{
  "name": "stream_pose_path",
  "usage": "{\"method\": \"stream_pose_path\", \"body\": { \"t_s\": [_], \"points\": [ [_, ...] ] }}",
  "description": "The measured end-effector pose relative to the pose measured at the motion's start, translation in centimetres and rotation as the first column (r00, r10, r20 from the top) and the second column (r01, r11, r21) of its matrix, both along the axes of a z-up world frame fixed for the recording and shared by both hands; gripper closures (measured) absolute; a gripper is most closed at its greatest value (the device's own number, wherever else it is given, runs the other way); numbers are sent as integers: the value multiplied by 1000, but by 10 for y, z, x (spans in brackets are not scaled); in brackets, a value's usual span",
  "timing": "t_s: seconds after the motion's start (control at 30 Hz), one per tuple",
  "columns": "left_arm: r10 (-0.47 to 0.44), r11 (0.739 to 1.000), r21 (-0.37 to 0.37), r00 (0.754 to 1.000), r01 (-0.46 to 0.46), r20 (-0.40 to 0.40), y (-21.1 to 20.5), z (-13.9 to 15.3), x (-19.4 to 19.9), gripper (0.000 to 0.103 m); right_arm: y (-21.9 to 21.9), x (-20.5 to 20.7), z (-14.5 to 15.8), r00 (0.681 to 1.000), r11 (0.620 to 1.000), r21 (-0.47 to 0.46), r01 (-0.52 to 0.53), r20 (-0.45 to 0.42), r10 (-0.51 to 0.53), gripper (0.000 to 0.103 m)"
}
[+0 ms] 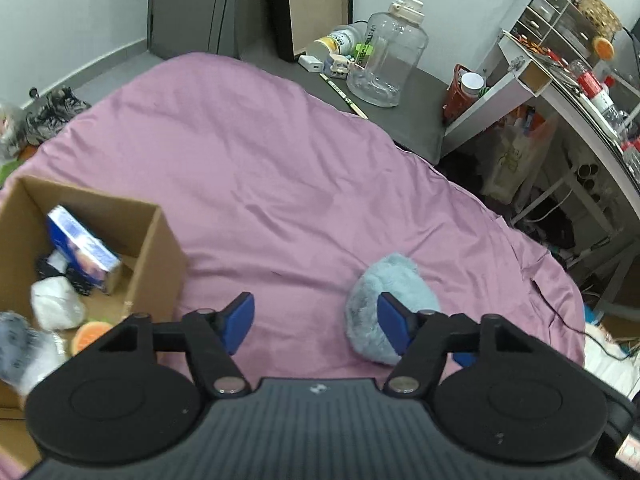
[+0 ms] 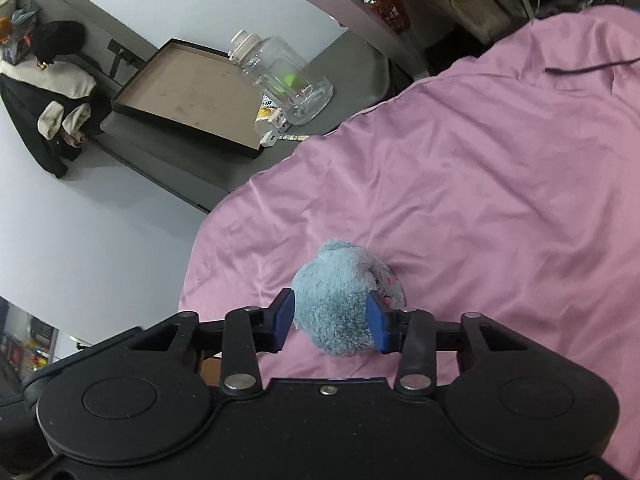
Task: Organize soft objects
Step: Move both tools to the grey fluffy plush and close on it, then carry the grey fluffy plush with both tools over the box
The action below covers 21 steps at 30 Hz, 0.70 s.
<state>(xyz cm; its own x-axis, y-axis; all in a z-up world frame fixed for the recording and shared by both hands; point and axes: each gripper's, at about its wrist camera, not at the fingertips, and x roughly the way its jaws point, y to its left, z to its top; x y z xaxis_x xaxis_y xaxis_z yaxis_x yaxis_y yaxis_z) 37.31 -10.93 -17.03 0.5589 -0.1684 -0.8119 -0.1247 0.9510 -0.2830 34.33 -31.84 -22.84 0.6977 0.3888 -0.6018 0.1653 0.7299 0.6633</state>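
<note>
Two grippers: I see both, one per wrist view, each with blue pads on black fingers.
Left gripper (image 1: 316,322): spread wide with nothing between its pads; I see it over the pink-purple satin bed sheet (image 1: 260,168), low in the frame's middle.
Right gripper (image 2: 330,320): its blue pads sit on either side of the fluffy pale-blue round plush toy (image 2: 338,304); the fur meets both pads, so I read it as pinching the toy, though lightly.
Plush toy, left view: it lies on the sheet at lower right of centre (image 1: 390,304), partly behind the left gripper's right-hand pad (image 1: 394,326).
Plush toy, right view: lower centre of the frame, resting on the sheet (image 2: 480,184), with a small pink patch on its right side.
Open brown cardboard box (image 1: 156,248): lower left of the left view, standing on the bed.
Box contents: a blue-and-white carton (image 1: 82,248) leaning inside, a white soft bundle (image 1: 56,304), dark items I cannot make out, and an orange-slice shaped piece (image 1: 90,334) near the lower edge.
Large clear plastic water jug with cream cap (image 1: 388,56): upper right of centre in the left view, on a grey tabletop (image 1: 416,116) beyond the bed.
</note>
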Motion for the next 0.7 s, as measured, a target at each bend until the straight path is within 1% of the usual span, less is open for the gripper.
{"method": "stream_pose_path", "body": {
  "t_s": [0.07,0.2,0.3,0.37,0.47,0.57,0.6,0.63,0.67,0.7],
  "points": [
    [-7,1000,11,1000,8,-4,-5,-5,5,39,-1,4,-4,1000,1000,10,-10,-1,10,64],
    [6,1000,-22,999,-7,-32,-8,-17,17,39,-2,12,-11,1000,1000,23,-20,-13,21,64],
    [8,999,-44,1000,-9,-28,-12,-21,24,39,-6,17,-14,1000,1000,26,-14,-23,15,64],
    [7,999,-44,999,-8,-33,-18,-25,31,39,-8,19,-18,999,999,35,-12,-30,13,64],
    [6,997,-79,999,-10,-52,-24,-32,39,39,-9,24,-27,998,998,56,-18,-59,21,64],
    [-4,995,-97,998,-3,-70,-34,-42,45,39,-10,28,-34,997,996,89,-26,-71,32,65],
    [-1,994,-105,997,-7,-73,-36,-44,46,47,-9,29,-35,996,995,94,-35,-73,42,68],
    [5,993,-121,997,-14,-75,-36,-47,45,51,-7,30,-37,996,994,96,-43,-77,51,69],
    [13,990,-140,997,-24,-80,-36,-50,45,56,-7,30,-39,995,994,100,-46,-84,54,70],
    [21,985,-166,996,-35,-84,-36,-51,44,66,-7,30,-40,994,993,106,-47,-89,56,72]
  ]
}}
